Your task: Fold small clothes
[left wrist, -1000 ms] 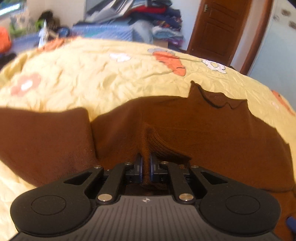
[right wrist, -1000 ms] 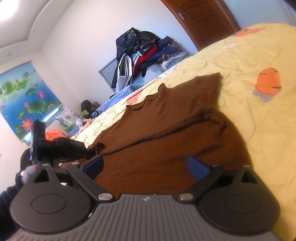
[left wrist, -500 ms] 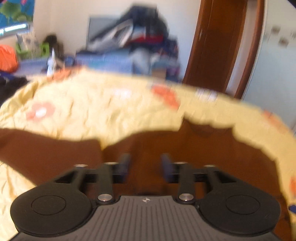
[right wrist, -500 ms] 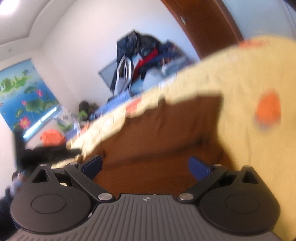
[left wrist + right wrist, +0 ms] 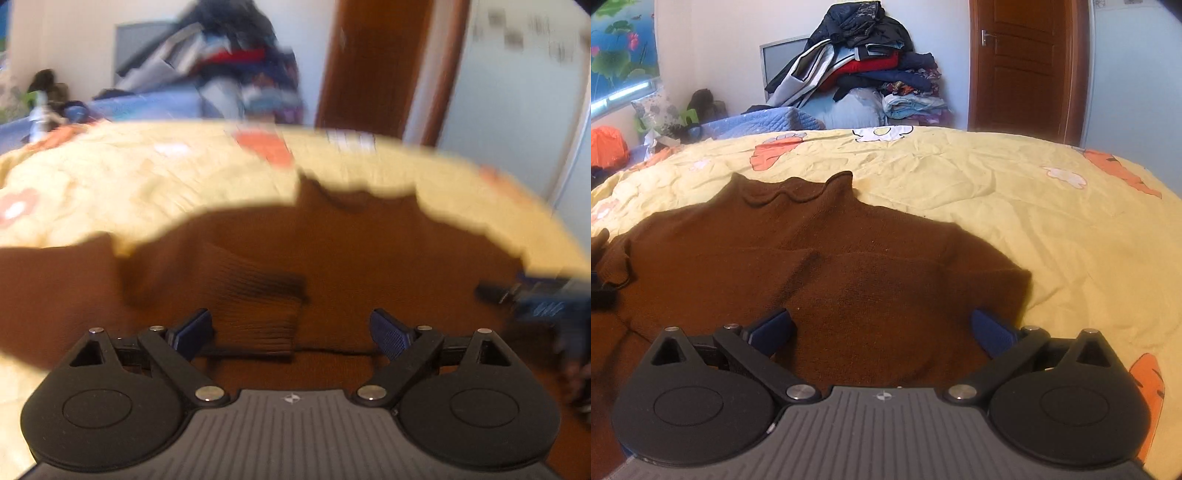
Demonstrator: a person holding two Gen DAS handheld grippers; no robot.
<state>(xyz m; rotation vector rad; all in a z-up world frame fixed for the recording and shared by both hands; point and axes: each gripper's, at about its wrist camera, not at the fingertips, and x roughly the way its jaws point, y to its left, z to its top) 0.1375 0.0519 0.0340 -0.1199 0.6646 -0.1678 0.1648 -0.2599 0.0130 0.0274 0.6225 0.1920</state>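
A brown knitted sweater lies flat on the yellow bedspread, collar at the far side and one sleeve folded across the chest. My right gripper hovers open over its near right part, with nothing pinched. In the blurred left wrist view the sweater fills the middle. My left gripper is opening its jaws. The ribbed cuff lies loose on the cloth just ahead of them, touching neither pad. A blurred finger of the right gripper shows at the right edge.
A tall pile of clothes stands behind the bed beside a brown door. A blue quilt and an orange bag lie at the far left. Bare bedspread stretches right of the sweater.
The left gripper has let go of the ribbed cuff it pinched, opened wide and drawn back. The right gripper has rolled level and swung to face the sweater squarely.
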